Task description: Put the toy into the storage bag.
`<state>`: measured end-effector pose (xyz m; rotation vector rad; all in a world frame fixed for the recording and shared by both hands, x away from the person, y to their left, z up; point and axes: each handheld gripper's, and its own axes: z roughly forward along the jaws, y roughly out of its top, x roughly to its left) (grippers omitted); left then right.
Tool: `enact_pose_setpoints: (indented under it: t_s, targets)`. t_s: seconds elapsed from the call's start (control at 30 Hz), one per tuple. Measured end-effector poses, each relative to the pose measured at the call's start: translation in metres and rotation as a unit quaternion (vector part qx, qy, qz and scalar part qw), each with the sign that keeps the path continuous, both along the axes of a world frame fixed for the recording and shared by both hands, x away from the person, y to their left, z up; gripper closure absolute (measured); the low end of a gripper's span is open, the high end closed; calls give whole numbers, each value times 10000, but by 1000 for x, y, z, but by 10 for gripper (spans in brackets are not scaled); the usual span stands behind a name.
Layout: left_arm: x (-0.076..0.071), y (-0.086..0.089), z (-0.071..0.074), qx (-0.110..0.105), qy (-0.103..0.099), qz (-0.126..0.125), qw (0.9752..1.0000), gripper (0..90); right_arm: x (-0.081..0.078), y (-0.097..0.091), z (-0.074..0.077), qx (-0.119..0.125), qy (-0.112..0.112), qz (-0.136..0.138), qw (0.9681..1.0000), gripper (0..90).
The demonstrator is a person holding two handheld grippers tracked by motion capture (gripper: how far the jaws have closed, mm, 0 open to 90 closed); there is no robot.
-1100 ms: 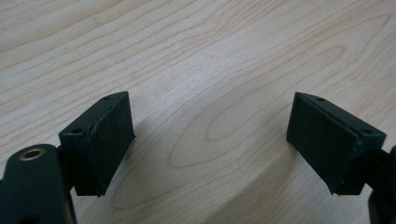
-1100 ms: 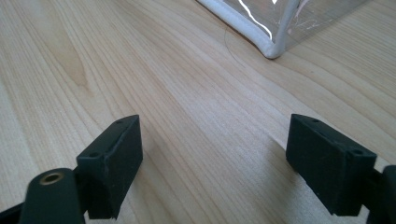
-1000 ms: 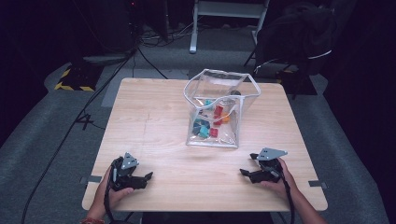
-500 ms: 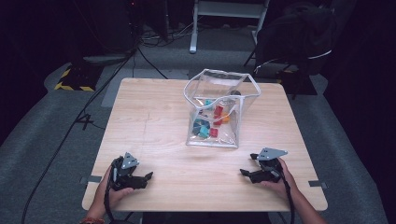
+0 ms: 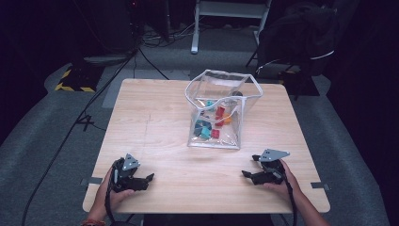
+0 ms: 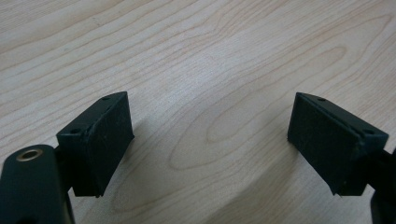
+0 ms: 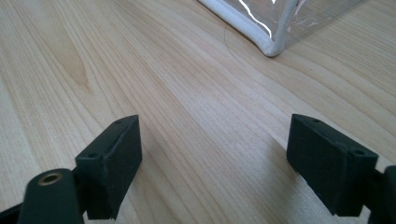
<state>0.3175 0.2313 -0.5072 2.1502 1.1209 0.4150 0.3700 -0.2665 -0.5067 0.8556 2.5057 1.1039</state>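
Tools (image 5: 149,178) (image 5: 249,165) agape near clear bag (image 5: 221,113)

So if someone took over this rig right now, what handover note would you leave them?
Left gripper: open, nothing between the jaws, low over the near left of the table.
Right gripper: open, holding nothing, at the near right, its jaws turned toward the bag.
Clear plastic bag: stands open-topped at the middle of the far half, with small red, teal and orange pieces inside.
Done: nothing visibly handled; neither gripper touches the bag.
Left: probably reach in and work on the bag or its pieces.
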Motion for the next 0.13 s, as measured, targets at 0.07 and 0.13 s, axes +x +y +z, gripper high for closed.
enact_pose_setpoints:
  t_s: [0.07,0.13]
  targets:
    - [0,0,0,0,0,1,10000,144,0,0,0,7,2,0,10000,182]
    - [0,0,0,1,0,1,10000,144,0,0,0,3,4,-14,10000,171]
